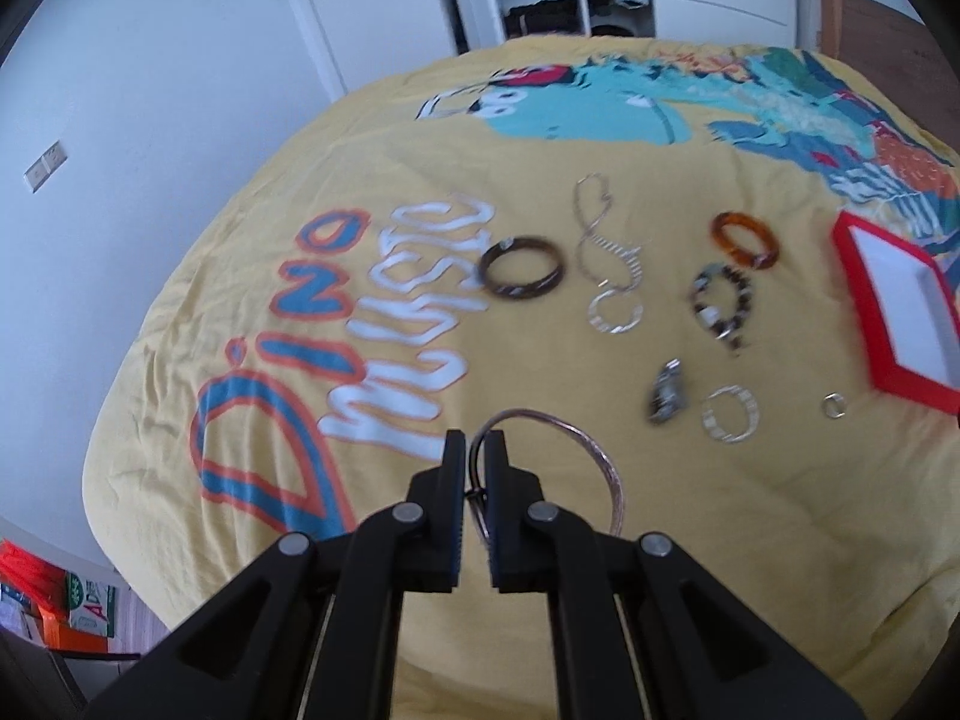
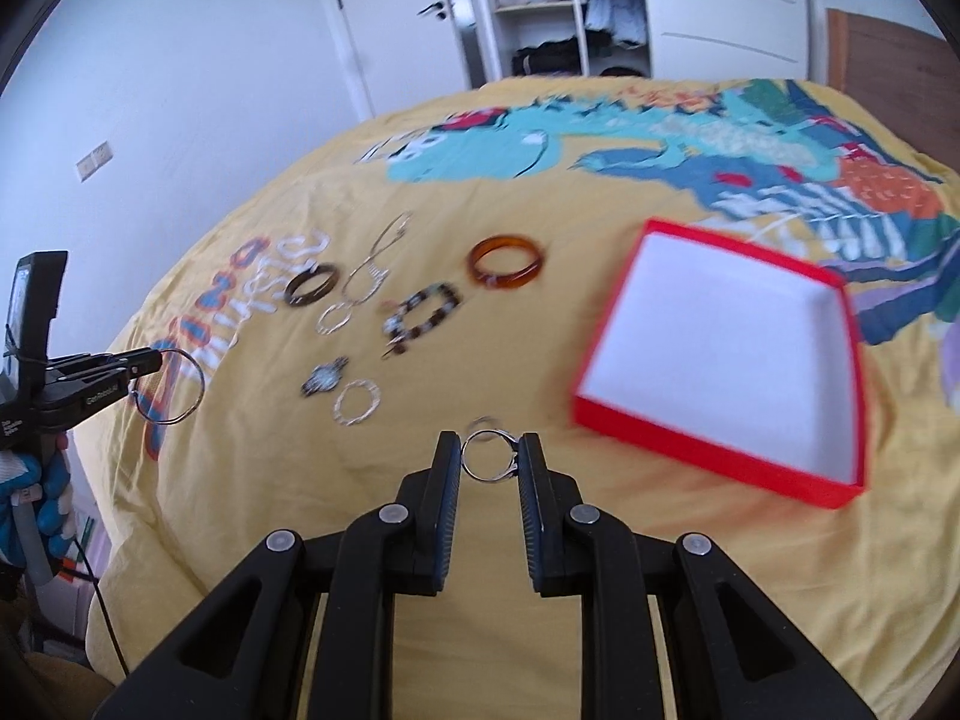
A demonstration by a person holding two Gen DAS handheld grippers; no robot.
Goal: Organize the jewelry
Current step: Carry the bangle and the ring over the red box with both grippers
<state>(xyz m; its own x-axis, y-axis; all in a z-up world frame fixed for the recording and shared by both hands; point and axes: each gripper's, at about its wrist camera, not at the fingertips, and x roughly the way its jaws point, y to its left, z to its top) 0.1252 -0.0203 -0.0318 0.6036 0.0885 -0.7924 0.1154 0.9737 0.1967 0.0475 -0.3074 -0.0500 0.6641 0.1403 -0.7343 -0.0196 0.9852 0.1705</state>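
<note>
My left gripper (image 1: 476,450) is shut on a thin metal bangle (image 1: 576,428), held above the yellow bedspread (image 1: 540,540). In the right wrist view that left gripper (image 2: 157,360) shows at the left edge with the bangle (image 2: 203,387) hanging from its tips. A small silver ring (image 2: 480,476) sits pinched between the pads of my right gripper (image 2: 490,456), which is shut on it. The open red box (image 2: 708,450) with a white inside lies to the right of it, also seen at the right edge as the red box (image 1: 864,306).
Spread on the bedspread are a brown bangle (image 1: 522,267), a silver necklace (image 1: 600,240), an amber bangle (image 1: 746,238), a beaded bracelet (image 1: 723,300), a dark ornament (image 1: 666,399), two silver hoops (image 1: 730,414) and a small ring (image 1: 834,405). A wardrobe (image 2: 540,12) stands beyond.
</note>
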